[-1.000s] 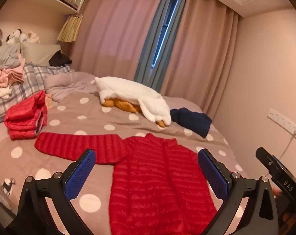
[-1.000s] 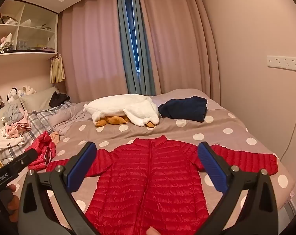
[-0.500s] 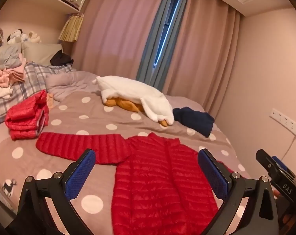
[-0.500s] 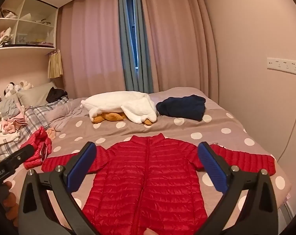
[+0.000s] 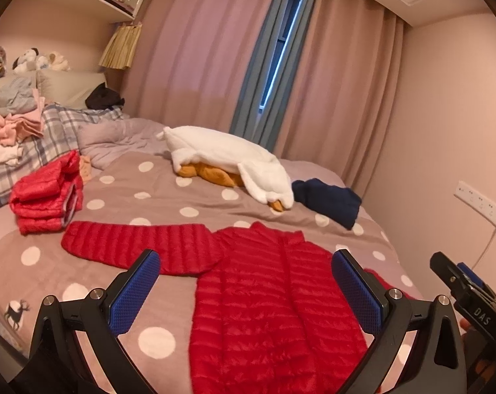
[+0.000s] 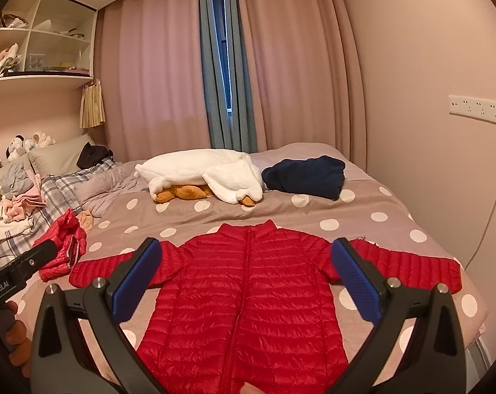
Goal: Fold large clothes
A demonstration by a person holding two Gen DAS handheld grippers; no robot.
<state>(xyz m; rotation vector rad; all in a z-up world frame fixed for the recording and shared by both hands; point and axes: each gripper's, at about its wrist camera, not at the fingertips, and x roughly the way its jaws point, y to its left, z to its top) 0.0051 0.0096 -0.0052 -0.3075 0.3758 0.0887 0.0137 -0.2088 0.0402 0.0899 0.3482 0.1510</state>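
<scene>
A red puffer jacket (image 6: 244,298) lies flat and face up on the polka-dot bedspread (image 6: 330,210), zipped, collar toward the curtains (image 6: 169,75) and both sleeves stretched straight out to the sides. The left gripper (image 5: 246,292) and the right gripper (image 6: 246,277) both hang above the jacket's lower half with blue pads spread wide — neither touches the fabric or holds anything. Farther up the bed sit a folded red jacket (image 5: 46,193) at the left edge, a white plush toy (image 6: 202,172) in the middle and a folded navy garment (image 6: 305,177) just beside it — all well apart from the spread jacket.
</scene>
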